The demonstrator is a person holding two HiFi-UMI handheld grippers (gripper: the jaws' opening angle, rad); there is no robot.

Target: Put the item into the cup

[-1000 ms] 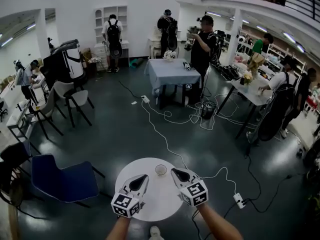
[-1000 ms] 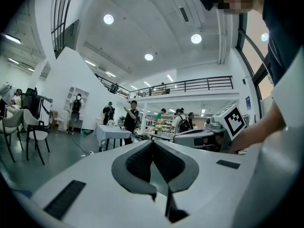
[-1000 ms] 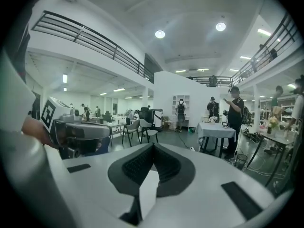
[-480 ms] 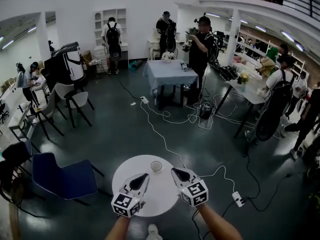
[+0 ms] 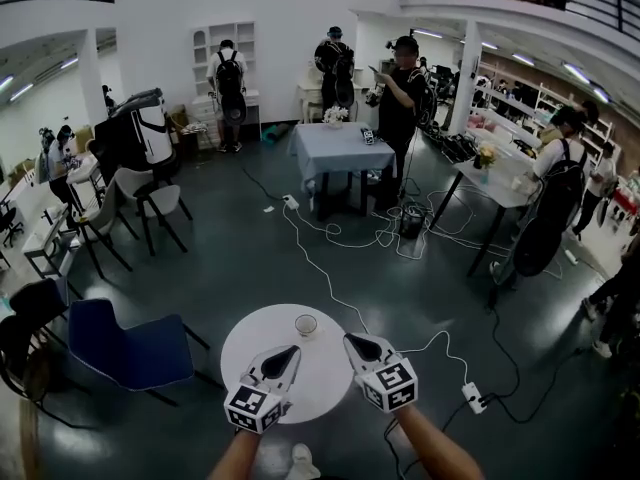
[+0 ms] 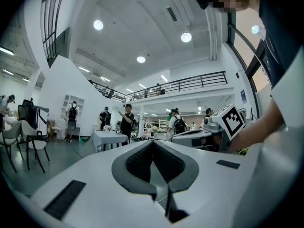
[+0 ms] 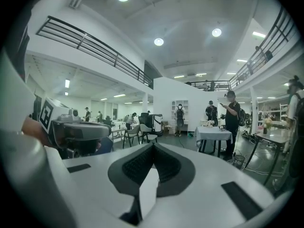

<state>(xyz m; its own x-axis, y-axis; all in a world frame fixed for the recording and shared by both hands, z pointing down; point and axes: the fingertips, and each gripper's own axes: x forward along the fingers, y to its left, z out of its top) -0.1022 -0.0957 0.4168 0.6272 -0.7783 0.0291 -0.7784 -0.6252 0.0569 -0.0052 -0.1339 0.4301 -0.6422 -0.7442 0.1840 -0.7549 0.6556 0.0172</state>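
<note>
A small pale cup [image 5: 306,325] stands upright near the far edge of a round white table [image 5: 262,343]. No loose item shows on the table or between any jaws. My left gripper [image 5: 292,350] hovers over the table's near half, its tip a short way in front of the cup, jaws shut with the pads meeting [image 6: 153,142]. My right gripper [image 5: 349,340] hangs at the table's right edge, to the right of the cup, its pads also closed to a point [image 7: 153,145] with nothing visibly between them. Neither gripper touches the cup.
A blue chair [image 5: 125,353] stands left of the table. White cables [image 5: 330,268] and a power strip [image 5: 472,396] lie on the dark floor to the right and beyond. Farther off are a cloth-covered table [image 5: 340,146] and several standing people.
The round table and cup have drifted up and to the left in the head view, while both grippers hold their place in it and stay shut. People at the right have shifted.
</note>
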